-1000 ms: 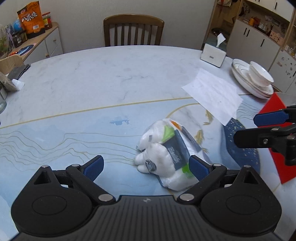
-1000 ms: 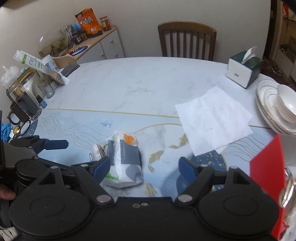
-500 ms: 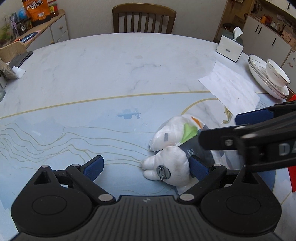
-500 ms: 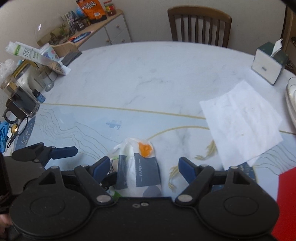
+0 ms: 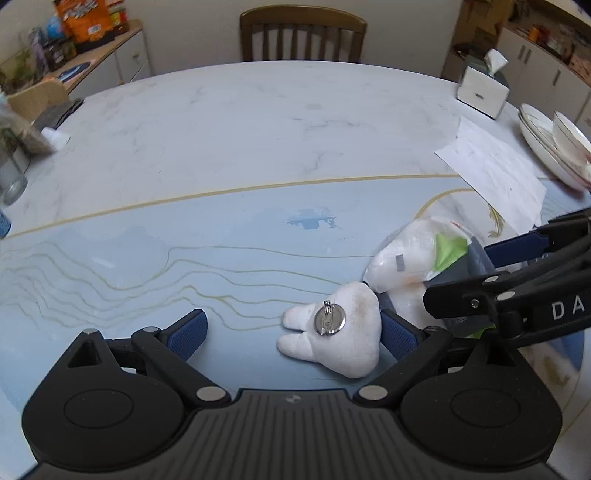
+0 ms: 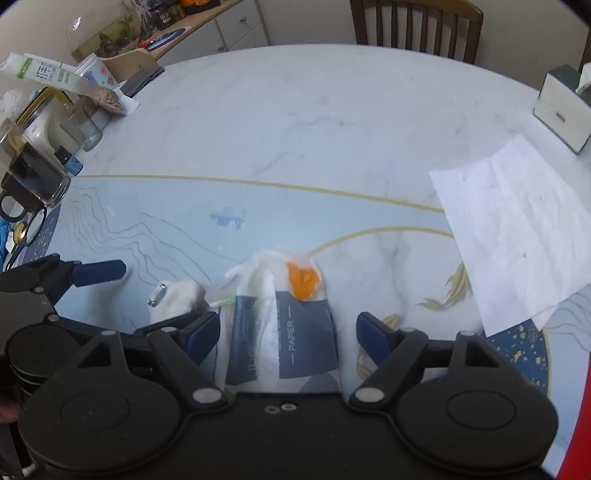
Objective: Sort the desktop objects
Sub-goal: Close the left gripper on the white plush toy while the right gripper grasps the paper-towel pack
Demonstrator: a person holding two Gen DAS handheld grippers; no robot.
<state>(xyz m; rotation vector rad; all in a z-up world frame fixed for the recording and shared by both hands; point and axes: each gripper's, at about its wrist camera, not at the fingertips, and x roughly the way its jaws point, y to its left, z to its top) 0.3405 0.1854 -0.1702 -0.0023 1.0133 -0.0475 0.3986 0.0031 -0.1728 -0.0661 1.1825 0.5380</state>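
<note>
- Left gripper point(image 5: 291, 330): jaws wide, nothing clamped. The tooth-shaped plush brooch point(image 5: 338, 332) lies flat on the table point(image 5: 221, 147) between the blue pads, hard up against the right pad point(image 5: 397, 332); can't tell if they touch. Left pad point(image 5: 186, 332) well apart from it.
- Brooch is back-side up, round metal pin clasp point(image 5: 328, 321) showing, roots pointing to 9 o'clock.
- Right gripper point(image 6: 288, 332): jaws wide, straddling the tissue pack point(image 6: 280, 325), not closed on it. Gap visible on both sides, smaller on the left pad point(image 6: 201, 332) side.
- Tissue pack: white plastic wrap, dark panel printed "PAPER", orange patch point(image 6: 303, 278) at the far end, long axis running toward 12 o'clock in the right wrist view.
- In the left wrist view the pack sits at 2 o'clock from the brooch, just beside it; the right gripper's fingers come in from 3 o'clock over it.
- In the right wrist view the brooch is at 9 o'clock of the pack, just beside it; left gripper's far finger point(image 6: 98, 271) further out at 9 o'clock.
- White paper sheet point(image 6: 517, 229) at 2 o'clock, well apart from the pack.
- Tissue box point(image 5: 484, 86) and stacked plates with bowl point(image 5: 554, 140) at the table's far right edge.
- Wooden chair point(image 5: 303, 35) at 12 o'clock behind the table.
</note>
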